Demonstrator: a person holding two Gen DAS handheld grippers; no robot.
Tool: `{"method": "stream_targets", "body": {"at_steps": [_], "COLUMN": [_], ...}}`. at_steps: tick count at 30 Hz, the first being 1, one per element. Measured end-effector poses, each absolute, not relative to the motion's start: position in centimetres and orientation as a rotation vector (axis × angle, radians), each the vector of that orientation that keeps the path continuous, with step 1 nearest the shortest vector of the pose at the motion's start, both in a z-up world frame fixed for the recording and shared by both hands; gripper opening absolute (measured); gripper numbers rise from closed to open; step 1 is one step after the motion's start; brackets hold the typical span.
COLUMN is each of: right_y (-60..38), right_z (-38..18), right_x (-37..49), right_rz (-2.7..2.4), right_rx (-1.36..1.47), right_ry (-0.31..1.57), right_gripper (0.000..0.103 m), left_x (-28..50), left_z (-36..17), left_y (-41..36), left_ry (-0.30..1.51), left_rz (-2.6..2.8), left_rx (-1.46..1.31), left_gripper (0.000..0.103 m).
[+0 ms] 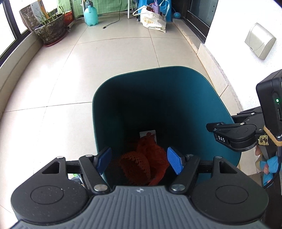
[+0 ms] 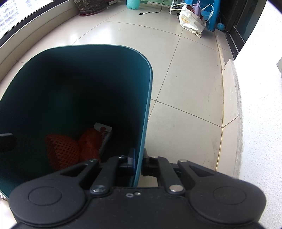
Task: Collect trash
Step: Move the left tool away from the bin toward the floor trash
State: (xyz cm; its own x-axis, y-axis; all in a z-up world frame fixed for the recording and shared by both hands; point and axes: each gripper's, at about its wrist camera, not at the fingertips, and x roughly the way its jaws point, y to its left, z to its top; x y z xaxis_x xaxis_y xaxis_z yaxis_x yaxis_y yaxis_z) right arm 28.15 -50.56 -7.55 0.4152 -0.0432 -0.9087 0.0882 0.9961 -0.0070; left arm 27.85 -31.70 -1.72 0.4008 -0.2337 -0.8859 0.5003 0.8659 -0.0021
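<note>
A teal trash bin point(image 1: 176, 98) stands on the tiled floor, seen from above in both views. At its bottom lie an orange mesh net point(image 1: 141, 163) and a white printed carton point(image 1: 148, 134). My left gripper point(image 1: 140, 162) hovers over the bin's near rim. It is open, its blue pads point(image 1: 175, 162) stand wide apart, and nothing is between them. In the right wrist view my right gripper point(image 2: 139, 158) is shut on the bin's right wall point(image 2: 146, 123), one finger inside and one outside. The net point(image 2: 63, 151) and the carton point(image 2: 105, 132) show there too.
A potted plant point(image 1: 51, 30) and a turquoise spray bottle point(image 1: 90, 15) stand at the back left. A white shopping bag point(image 1: 155, 19) leans on a blue stool at the back. A black cable point(image 1: 112, 22) lies on the tiles. A white wall point(image 1: 246, 70) runs along the right.
</note>
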Motion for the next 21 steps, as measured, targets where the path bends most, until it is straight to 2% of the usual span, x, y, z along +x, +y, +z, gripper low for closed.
{"method": "stream_targets", "body": {"at_steps": [6, 9, 13, 21], "right_y": [-50.5, -50.6, -50.5, -50.2], "right_z": [-7.4, -7.3, -7.4, -7.3], "right_x": [28.1, 28.0, 27.9, 27.9], "right_rz": [-0.083, -0.082, -0.081, -0.083], "right_rx": [0.044, 0.046, 0.039, 0.028], "right_ry": [1.14, 1.136, 1.133, 1.134], "right_gripper": [0.005, 0.005, 0.005, 0.005], "left_x": [27.4, 27.0, 26.8, 26.6], "left_z": [-0.4, 0.1, 0.6, -1.0], "left_y": [-27.8, -25.1, -19.9, -10.9], "left_ry": [1.058, 1.035, 1.041, 1.054], "left_rz": [-0.438, -0.405, -0.361, -0.259], "left_rx": [0.239, 0.234, 0.161, 0.082], "left_gripper": [0.069, 0.075, 0.076, 0.08]}}
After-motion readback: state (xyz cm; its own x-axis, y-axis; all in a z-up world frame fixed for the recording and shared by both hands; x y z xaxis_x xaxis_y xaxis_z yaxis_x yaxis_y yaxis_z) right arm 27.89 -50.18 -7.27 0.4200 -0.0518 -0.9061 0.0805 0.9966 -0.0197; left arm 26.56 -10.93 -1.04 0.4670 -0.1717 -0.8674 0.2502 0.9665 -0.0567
